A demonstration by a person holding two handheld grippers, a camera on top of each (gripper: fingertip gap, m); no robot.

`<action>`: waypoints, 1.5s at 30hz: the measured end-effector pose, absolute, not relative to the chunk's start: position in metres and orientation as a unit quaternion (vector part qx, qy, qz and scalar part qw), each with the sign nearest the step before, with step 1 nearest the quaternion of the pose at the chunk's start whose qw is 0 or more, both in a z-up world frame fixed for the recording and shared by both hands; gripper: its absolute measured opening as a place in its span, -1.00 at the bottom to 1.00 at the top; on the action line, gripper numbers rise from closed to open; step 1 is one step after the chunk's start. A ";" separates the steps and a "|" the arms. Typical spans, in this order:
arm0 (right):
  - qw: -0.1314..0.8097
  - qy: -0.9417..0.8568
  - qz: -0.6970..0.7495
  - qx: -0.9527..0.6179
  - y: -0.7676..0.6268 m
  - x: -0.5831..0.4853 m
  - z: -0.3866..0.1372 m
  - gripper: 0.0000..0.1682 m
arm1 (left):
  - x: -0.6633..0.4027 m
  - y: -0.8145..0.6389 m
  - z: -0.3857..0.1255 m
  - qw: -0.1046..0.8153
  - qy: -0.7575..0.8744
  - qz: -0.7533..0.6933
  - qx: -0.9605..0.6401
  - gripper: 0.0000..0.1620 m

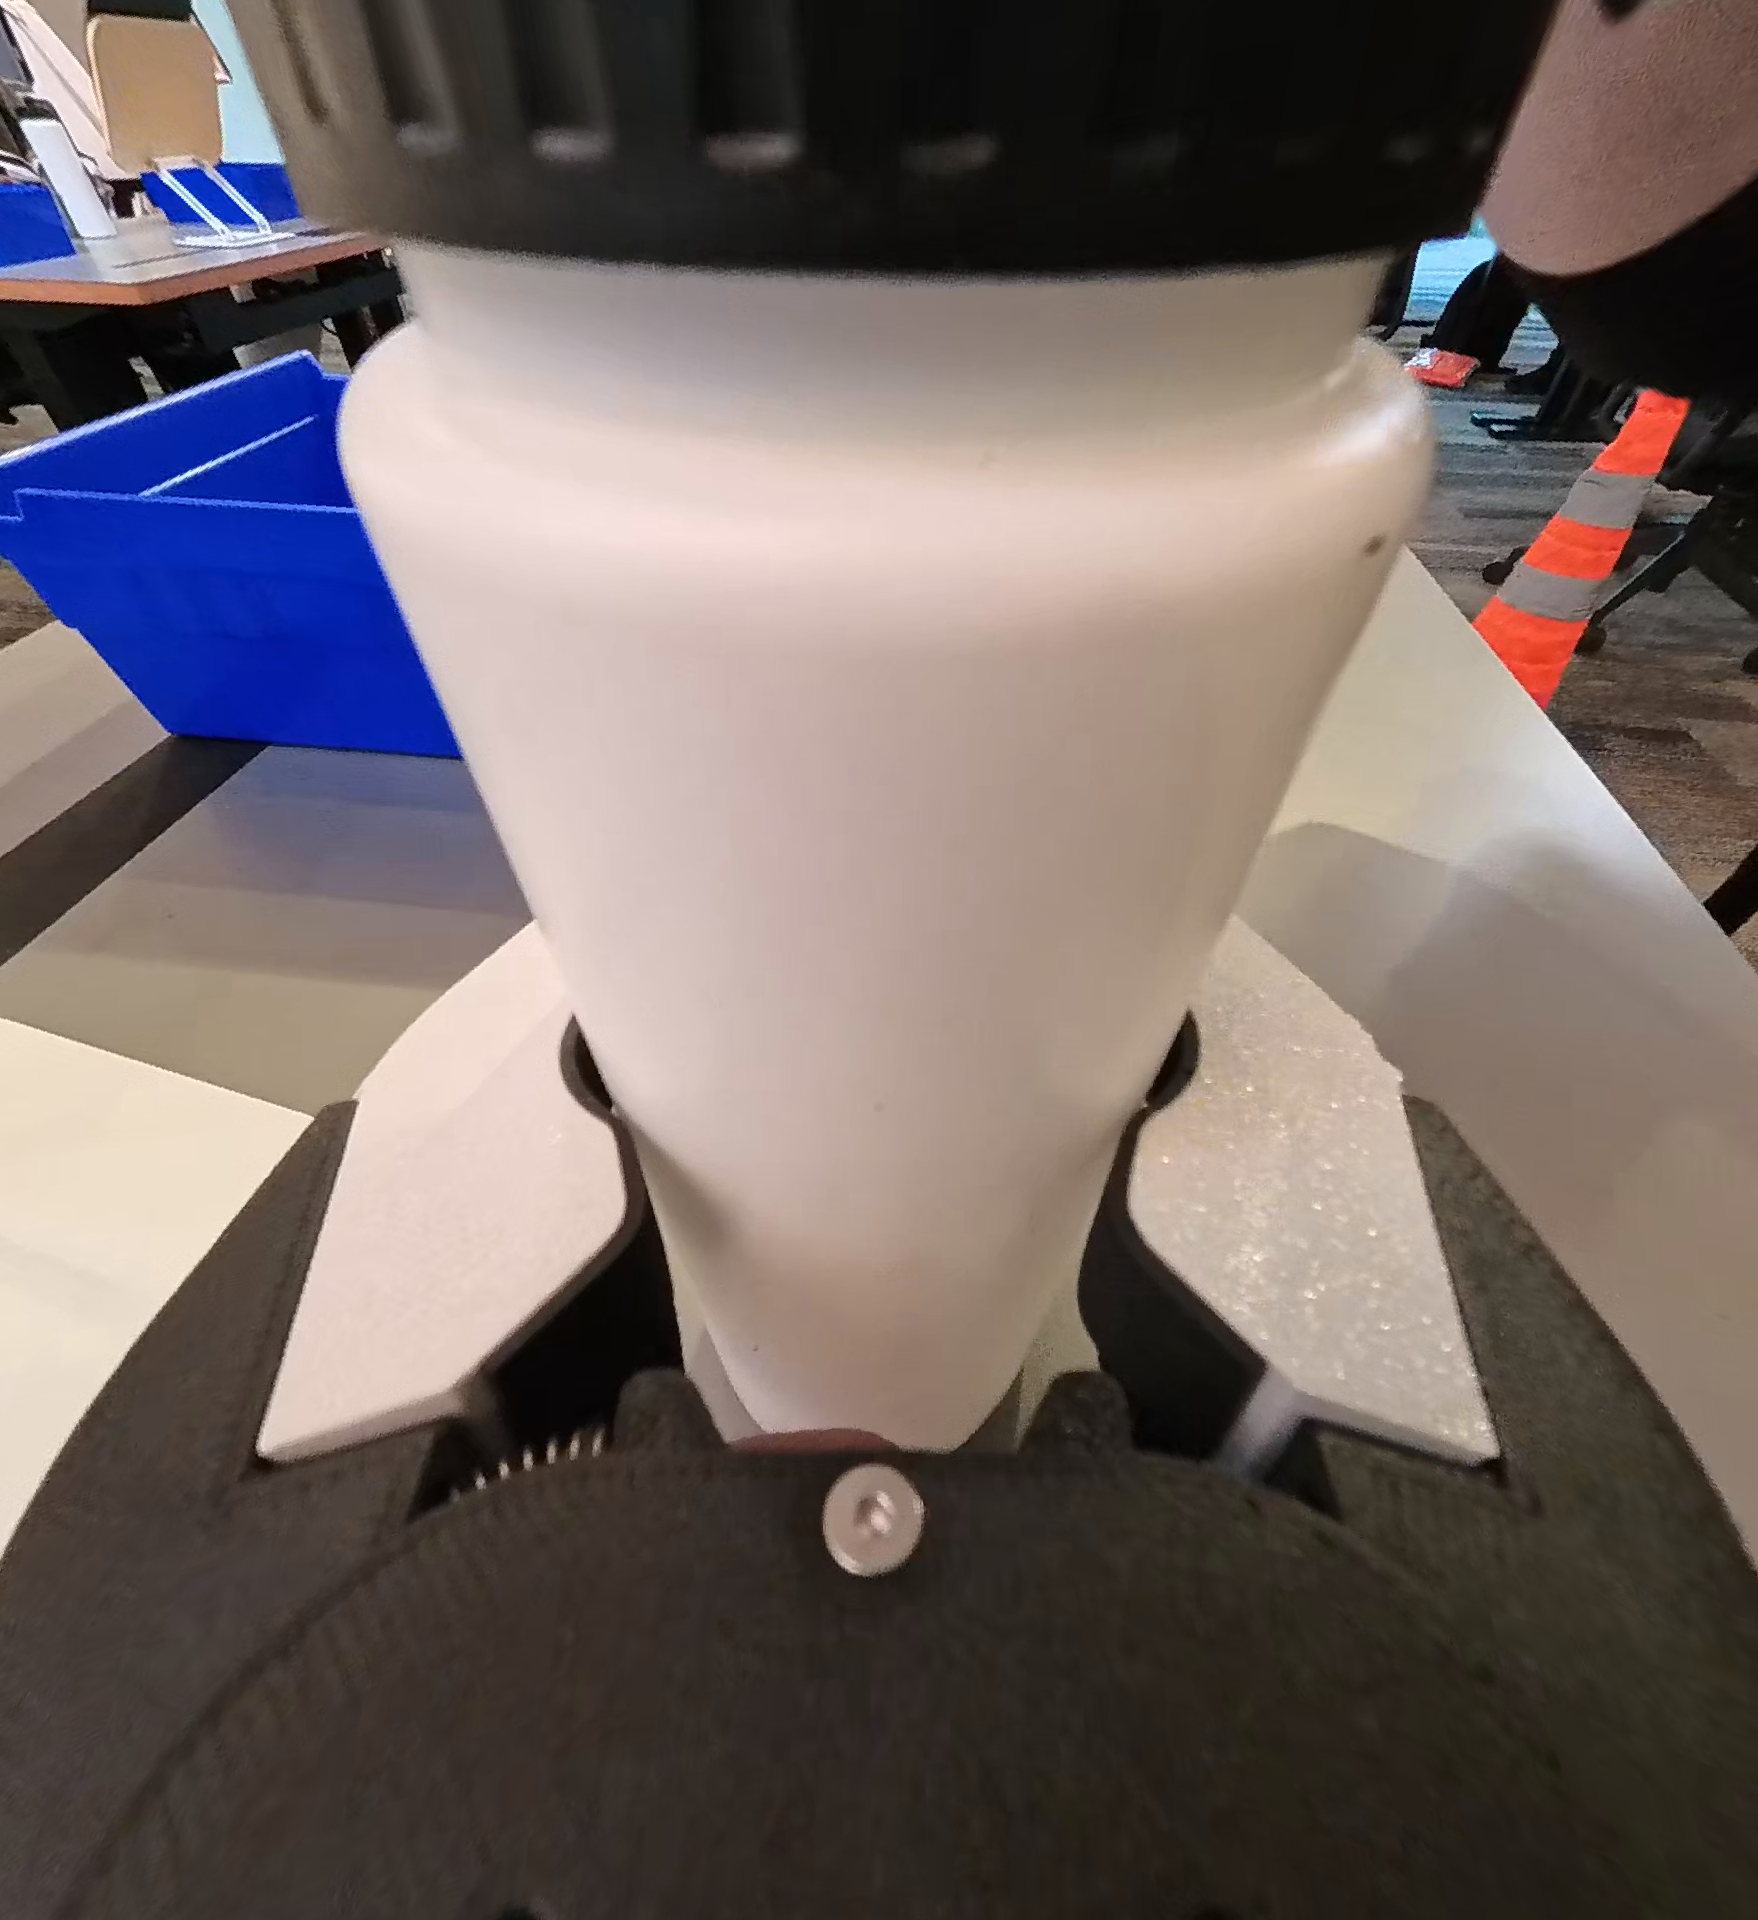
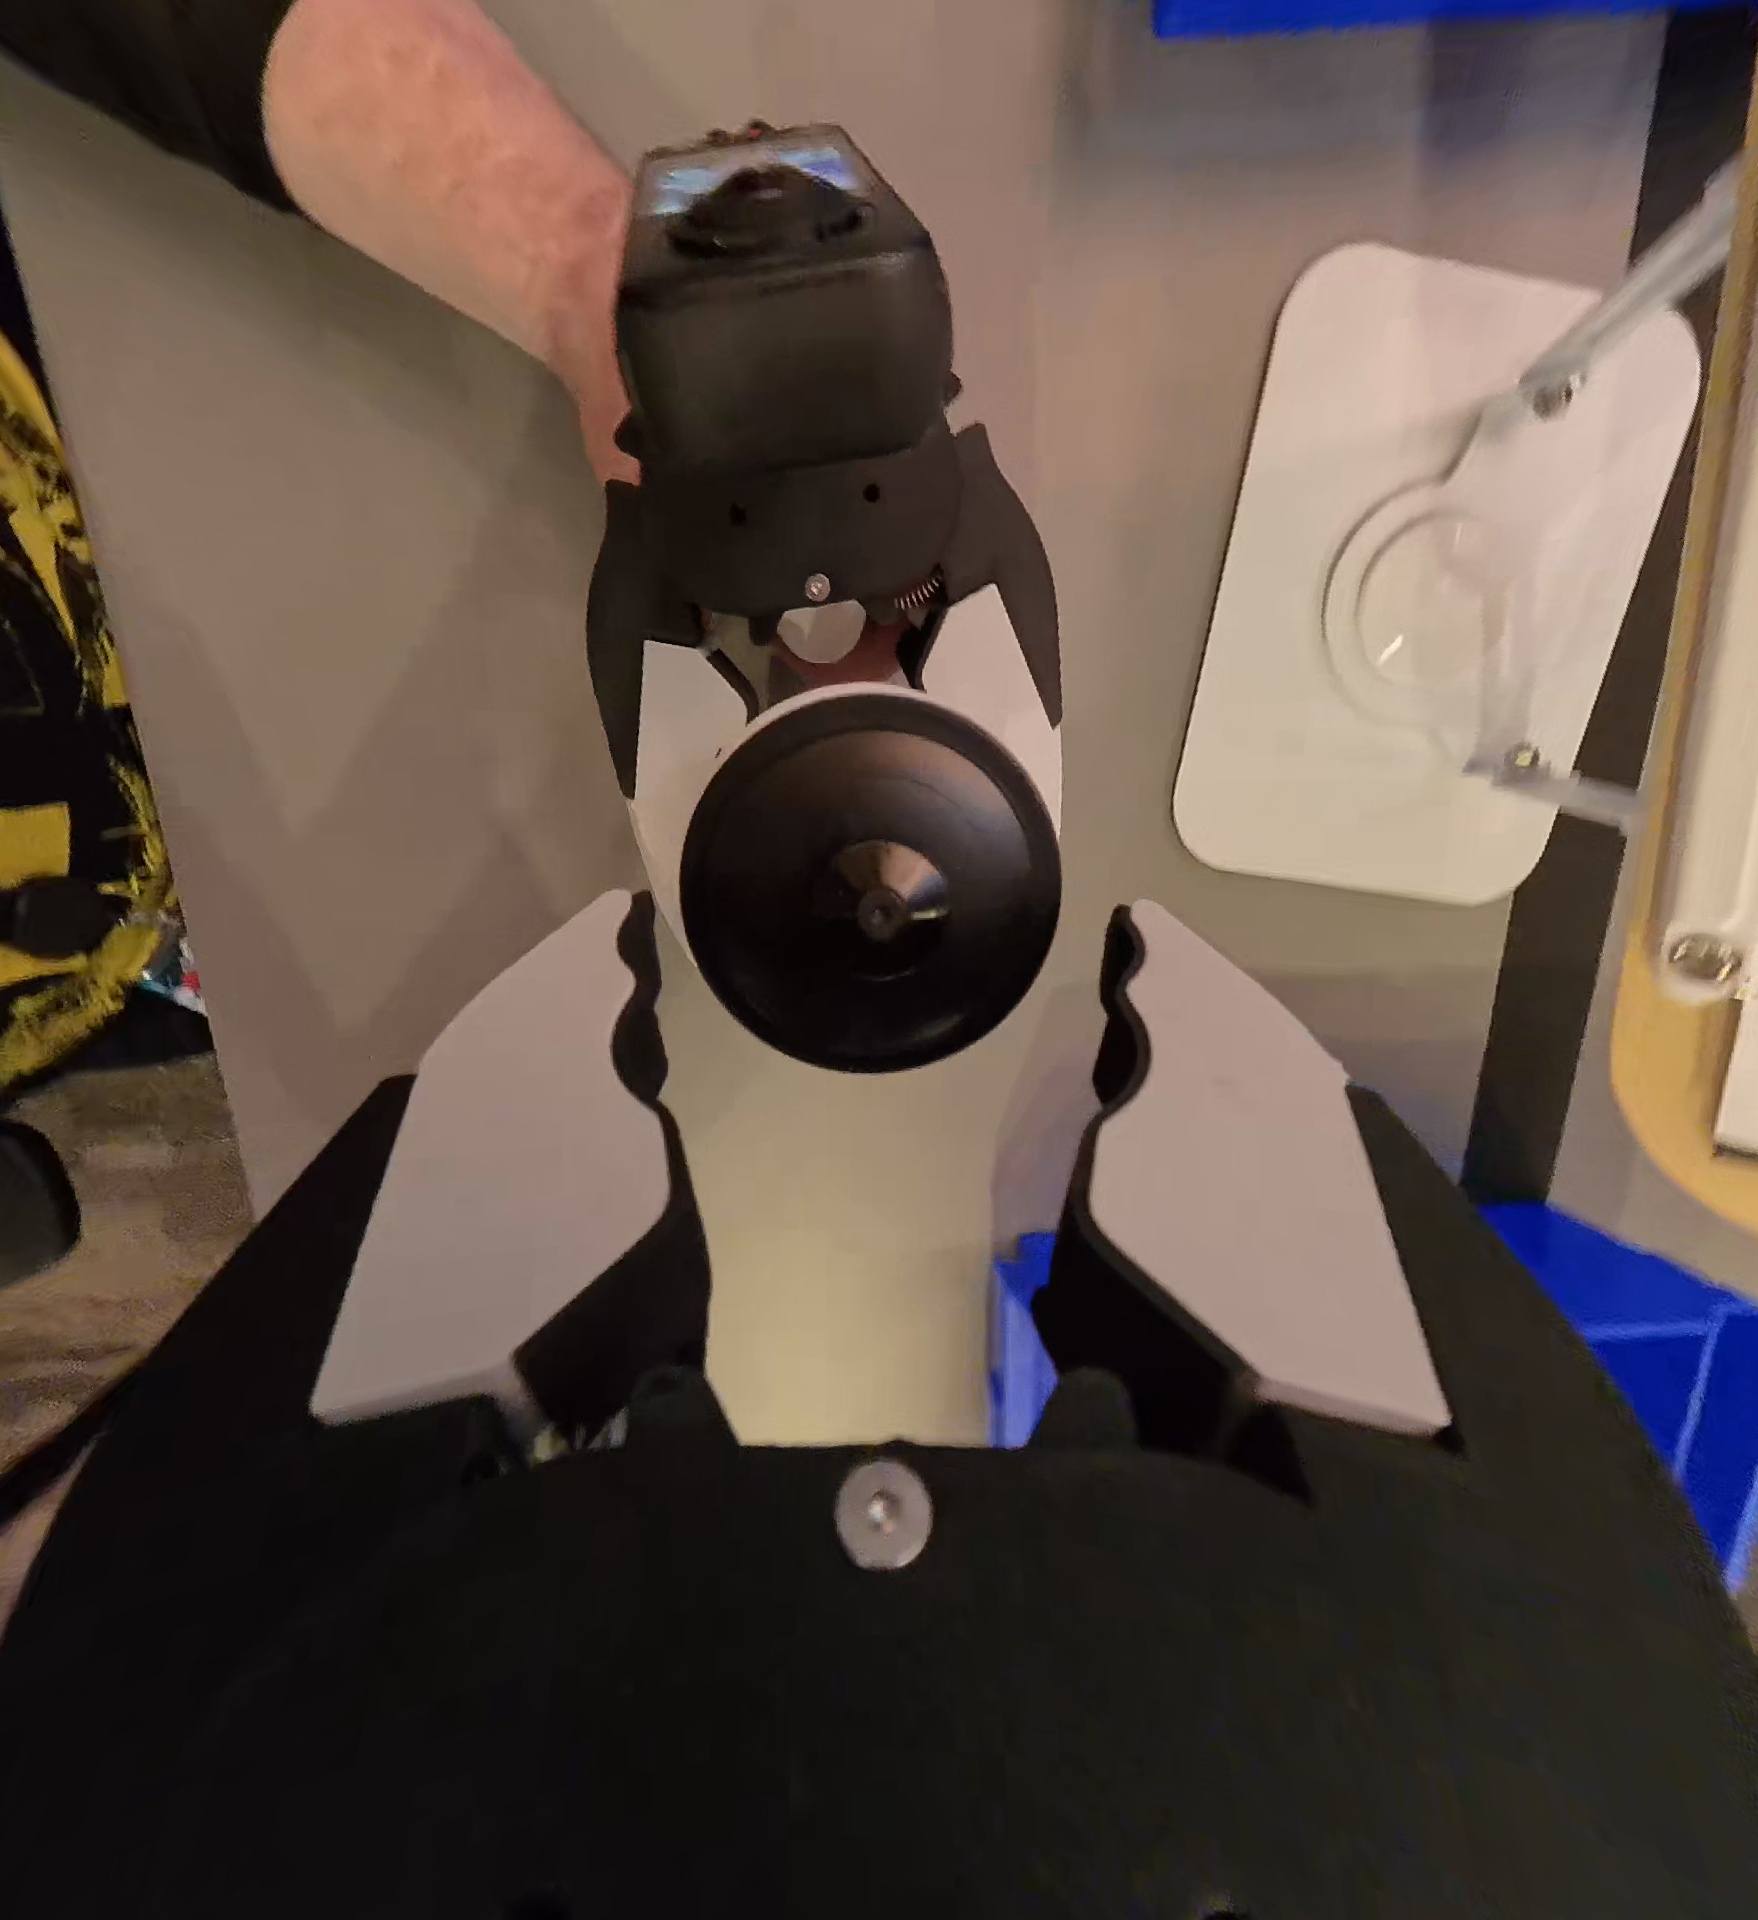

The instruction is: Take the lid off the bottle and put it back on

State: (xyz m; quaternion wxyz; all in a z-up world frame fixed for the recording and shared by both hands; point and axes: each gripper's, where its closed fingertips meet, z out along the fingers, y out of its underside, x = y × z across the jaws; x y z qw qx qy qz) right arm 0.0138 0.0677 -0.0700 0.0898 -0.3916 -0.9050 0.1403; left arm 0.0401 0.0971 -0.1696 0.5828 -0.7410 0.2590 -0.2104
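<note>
The left gripper (image 1: 880, 1081) clamped the bottle (image 1: 885, 675); the right gripper (image 2: 880, 997) gaped empty, needing to close round the lid (image 2: 870, 883).

light: soft indoor, dim right view | blur: lid (image 1: 885, 114) unsharp | edges: wide-angle bending | glare: faint on table (image 1: 1477, 914)

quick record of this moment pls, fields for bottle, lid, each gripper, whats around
bottle: white, clamped low on its body in the left gripper
lid: black, on the bottle, cone-shaped nub in its middle
left gripper: jaws shut on the bottle
right gripper: jaws open, lined up over the lid, not touching it
table: pale top
nearby: blue bin on the table, orange cone on the floor
</note>
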 end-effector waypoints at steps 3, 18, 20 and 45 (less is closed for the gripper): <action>0.062 -0.923 0.129 -0.358 0.065 0.015 -0.076 -0.15 | 0.040 0.097 -0.170 0.582 0.259 -0.209 -0.742 0.24; 0.063 -0.890 0.120 -0.435 0.065 0.020 -0.073 -0.10 | 0.041 0.097 -0.170 0.582 0.261 -0.211 -0.741 0.24; 0.074 -0.916 0.103 -0.380 0.070 0.014 -0.071 -0.10 | 0.041 0.097 -0.170 0.582 0.260 -0.211 -0.741 0.24; 0.058 -0.920 0.044 -0.384 0.068 0.017 -0.082 -0.12 | 0.041 0.097 -0.170 0.581 0.261 -0.208 -0.743 0.24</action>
